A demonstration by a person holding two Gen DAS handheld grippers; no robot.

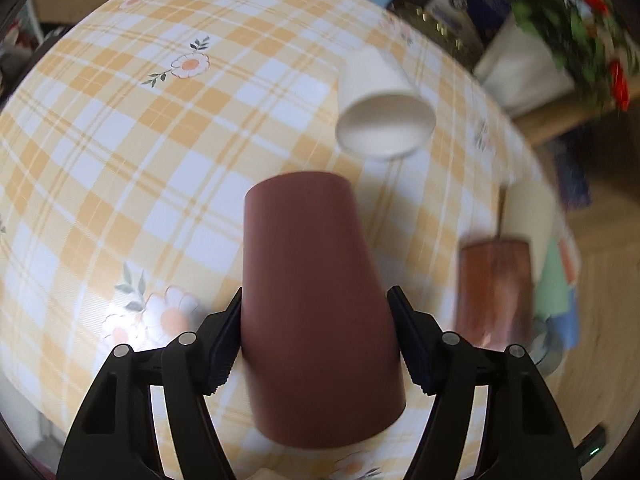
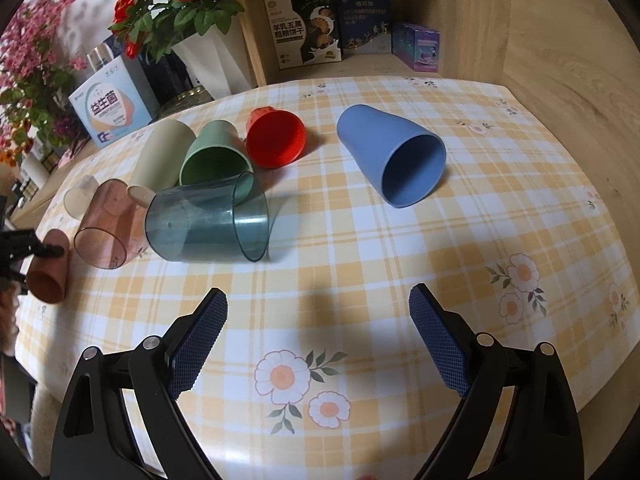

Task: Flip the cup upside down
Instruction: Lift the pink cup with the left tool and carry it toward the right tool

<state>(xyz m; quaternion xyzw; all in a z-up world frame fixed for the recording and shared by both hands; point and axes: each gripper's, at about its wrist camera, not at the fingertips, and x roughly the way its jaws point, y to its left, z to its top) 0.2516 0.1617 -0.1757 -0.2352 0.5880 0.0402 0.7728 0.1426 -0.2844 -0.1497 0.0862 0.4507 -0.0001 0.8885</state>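
Brown cup [image 1: 316, 312] sat clamped between left gripper [image 1: 316, 344] fingers above the desk [image 1: 100, 168], tilted; loose side grip could let it slip mid-flip onto white cup [image 1: 380, 116]. Right gripper [image 2: 318, 340] gaped wide, empty.

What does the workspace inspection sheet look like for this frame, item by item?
Surface: table under a yellow plaid tablecloth with daisy prints.
Job's things: brown cup held off the cloth, tilted; in the right wrist view it shows at far left.
Clutter: cups lying on their sides: blue cup, red cup, green cup, beige cup, teal clear cup, pink clear cup; a white cup too.
Grippers: left gripper clamps the brown cup; right gripper open, holding nothing.
Cables: nothing seen.
Surroundings: wooden shelf with boxes, red rose bouquet, white-blue carton.
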